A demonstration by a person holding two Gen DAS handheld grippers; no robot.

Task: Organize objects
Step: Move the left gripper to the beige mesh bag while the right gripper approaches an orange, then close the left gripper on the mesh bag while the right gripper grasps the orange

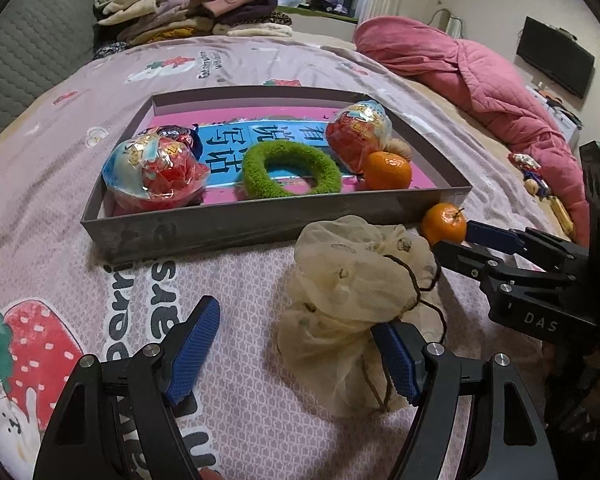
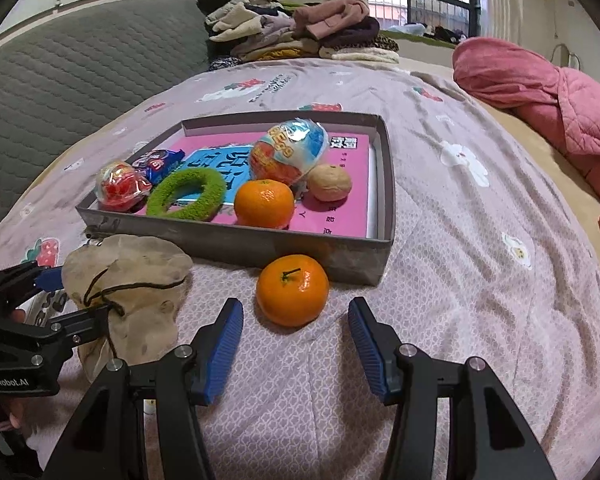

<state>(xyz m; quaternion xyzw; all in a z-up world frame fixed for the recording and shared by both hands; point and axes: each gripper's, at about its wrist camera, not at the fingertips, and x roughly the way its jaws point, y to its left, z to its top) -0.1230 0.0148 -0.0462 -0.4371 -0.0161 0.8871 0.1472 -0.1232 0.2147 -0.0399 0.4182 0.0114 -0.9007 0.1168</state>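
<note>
Bedding patterned with strawberries and bears spreads under everything I see, and on the bed [image 2: 460, 280] sits a shallow grey tray [image 2: 236, 246] with a pink book lining its bottom. Going left to right inside the tray from my right wrist view: a small red wrapped toy egg [image 2: 120, 188], a blue snack packet [image 2: 160, 164] behind it, a fuzzy green ring [image 2: 216, 192], a tangerine in the tray [image 2: 264, 203], a larger wrapped toy egg [image 2: 288, 154] and a walnut [image 2: 329, 183]. On the bed in front of the tray, at the left, lies a beige drawstring pouch [image 2: 136, 268]. My left gripper [image 1: 296, 350] stands wide open beside it; its right pad touches the pouch's lower edge, the left pad is apart over bare bedding, and nothing is gripped. Further right, a loose tangerine [image 2: 292, 290] rests on the bed just beside the tray's near wall. My right gripper [image 2: 296, 342] is about half open, with its pads on either side of that fruit's near side but not touching it, and it holds nothing
</note>
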